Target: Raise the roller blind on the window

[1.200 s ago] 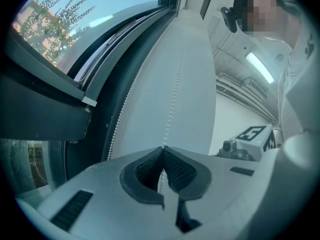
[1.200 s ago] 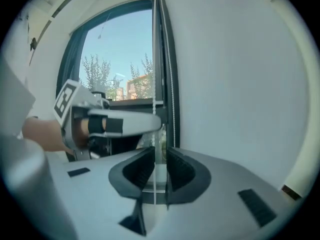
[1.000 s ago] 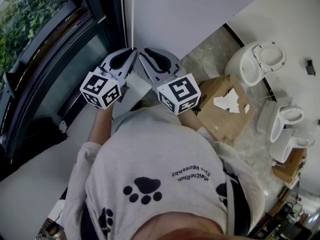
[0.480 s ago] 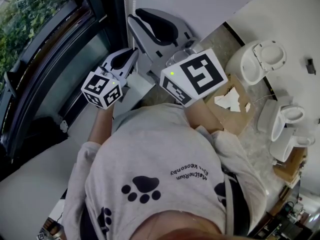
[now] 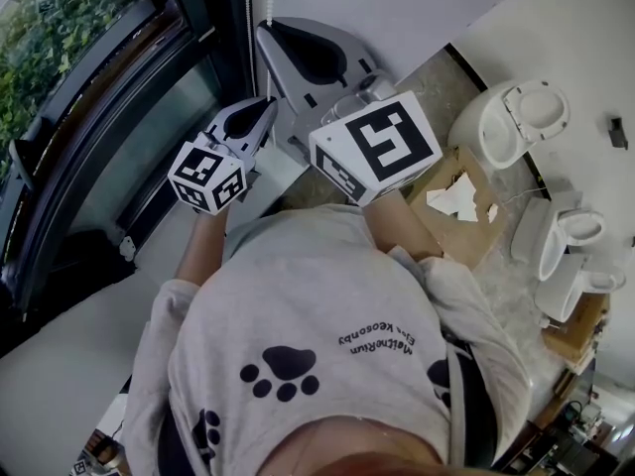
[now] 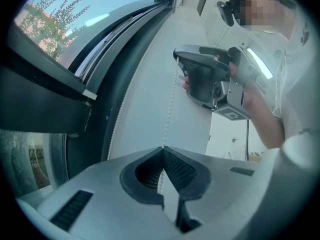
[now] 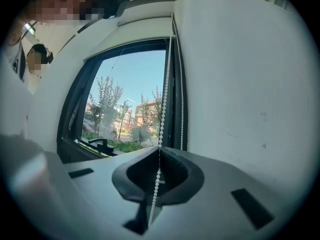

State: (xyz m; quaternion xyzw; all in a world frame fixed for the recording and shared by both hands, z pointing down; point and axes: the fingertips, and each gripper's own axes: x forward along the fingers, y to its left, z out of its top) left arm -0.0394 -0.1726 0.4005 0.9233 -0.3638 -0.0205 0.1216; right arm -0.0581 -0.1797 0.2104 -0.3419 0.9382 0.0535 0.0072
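The blind's white bead chain [image 7: 165, 84] hangs beside the dark window frame [image 5: 119, 117], against a white wall. In the right gripper view my right gripper [image 7: 160, 149] is shut on one strand, which runs on down through the hollow of the jaws; a second strand [image 7: 181, 89] hangs just right of it. My left gripper [image 6: 162, 148] is shut on the chain [image 6: 172, 94] lower down. The head view shows the right gripper [image 5: 266, 30] raised above the left gripper [image 5: 268, 102]. No blind fabric can be made out over the glass [image 7: 130, 99].
On the stone floor to the right sit a torn cardboard box [image 5: 466, 216], a white toilet [image 5: 516, 117] and two more toilets [image 5: 571, 236]. The white wall [image 7: 240, 84] stands close on the right of the chain.
My right gripper has risen along the chain from beside the left gripper to well above it, then held still. The left gripper has stayed in place.
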